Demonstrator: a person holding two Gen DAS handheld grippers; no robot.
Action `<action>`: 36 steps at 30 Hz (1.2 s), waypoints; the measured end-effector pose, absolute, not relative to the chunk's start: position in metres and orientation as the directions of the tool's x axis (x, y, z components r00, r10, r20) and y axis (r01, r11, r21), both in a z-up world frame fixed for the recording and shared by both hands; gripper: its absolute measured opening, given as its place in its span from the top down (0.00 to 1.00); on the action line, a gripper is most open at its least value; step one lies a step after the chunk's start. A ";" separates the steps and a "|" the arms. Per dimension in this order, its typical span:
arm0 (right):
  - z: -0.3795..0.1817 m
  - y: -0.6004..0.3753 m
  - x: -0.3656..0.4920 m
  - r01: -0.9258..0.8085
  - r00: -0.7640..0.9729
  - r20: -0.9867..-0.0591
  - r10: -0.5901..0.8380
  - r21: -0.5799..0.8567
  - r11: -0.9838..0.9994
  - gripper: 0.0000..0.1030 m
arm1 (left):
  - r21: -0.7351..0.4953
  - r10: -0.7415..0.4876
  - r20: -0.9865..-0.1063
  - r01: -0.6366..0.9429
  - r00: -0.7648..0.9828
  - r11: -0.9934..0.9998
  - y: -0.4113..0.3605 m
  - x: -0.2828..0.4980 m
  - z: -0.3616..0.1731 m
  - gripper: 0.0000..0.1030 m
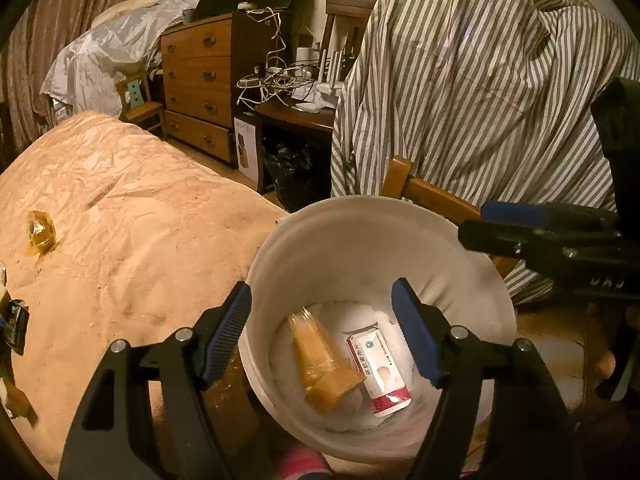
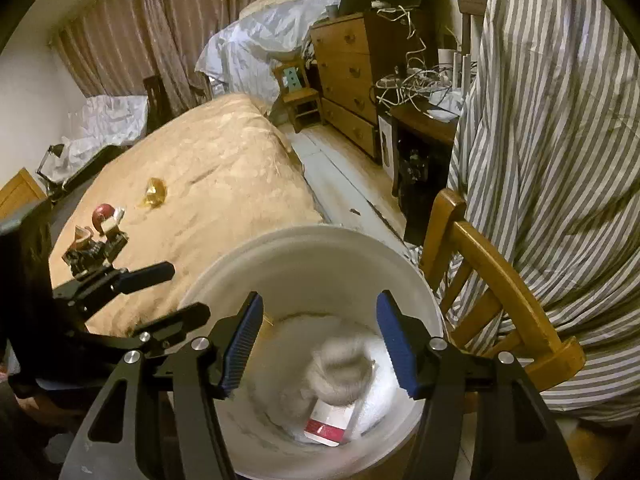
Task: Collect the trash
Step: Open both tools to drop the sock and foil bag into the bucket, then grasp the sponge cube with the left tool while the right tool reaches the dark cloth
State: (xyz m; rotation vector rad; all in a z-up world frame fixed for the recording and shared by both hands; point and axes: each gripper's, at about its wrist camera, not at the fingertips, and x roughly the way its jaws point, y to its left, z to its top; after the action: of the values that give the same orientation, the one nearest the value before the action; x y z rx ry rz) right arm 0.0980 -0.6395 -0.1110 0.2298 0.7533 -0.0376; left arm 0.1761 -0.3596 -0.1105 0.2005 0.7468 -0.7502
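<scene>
A white bucket stands beside the bed; it also shows in the right wrist view. In it lie an amber wrapper and a red-and-white packet. In the right wrist view a blurred pale crumpled wad is in the bucket, over the packet. My left gripper is open and empty above the bucket. My right gripper is open and empty above it too. An amber wrapper lies on the bed, also seen in the right wrist view. More small trash lies near it.
The tan bedspread fills the left. A wooden chair draped with a striped sheet stands right of the bucket. A chest of drawers and a cluttered desk with cables stand at the back.
</scene>
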 end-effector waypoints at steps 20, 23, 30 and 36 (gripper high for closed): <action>-0.069 -0.506 0.101 -0.167 0.827 -0.489 0.278 0.260 0.951 0.31 | -0.101 -0.370 -0.645 0.404 0.669 0.909 -0.172 0.193 -0.112 0.32; -0.083 -0.463 0.118 -0.231 0.788 -0.512 0.342 0.269 0.935 0.31 | -0.114 -0.268 -0.651 0.257 0.710 0.960 -0.108 0.199 -0.123 0.32; -0.114 -0.381 0.147 -0.330 0.708 -0.556 0.436 0.285 0.900 0.30 | -0.127 -0.126 -0.715 0.050 0.688 0.991 -0.016 0.213 -0.167 0.32; -0.131 -0.349 0.160 -0.356 0.666 -0.584 0.465 0.299 0.885 0.30 | -0.136 -0.140 -0.725 0.059 0.674 0.989 -0.013 0.240 -0.184 0.32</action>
State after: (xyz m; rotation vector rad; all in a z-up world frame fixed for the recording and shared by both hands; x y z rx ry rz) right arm 0.1603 -0.3486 -0.1309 0.1649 0.7036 0.4653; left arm 0.2396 -0.0126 -0.1835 -0.1041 0.8235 -0.1126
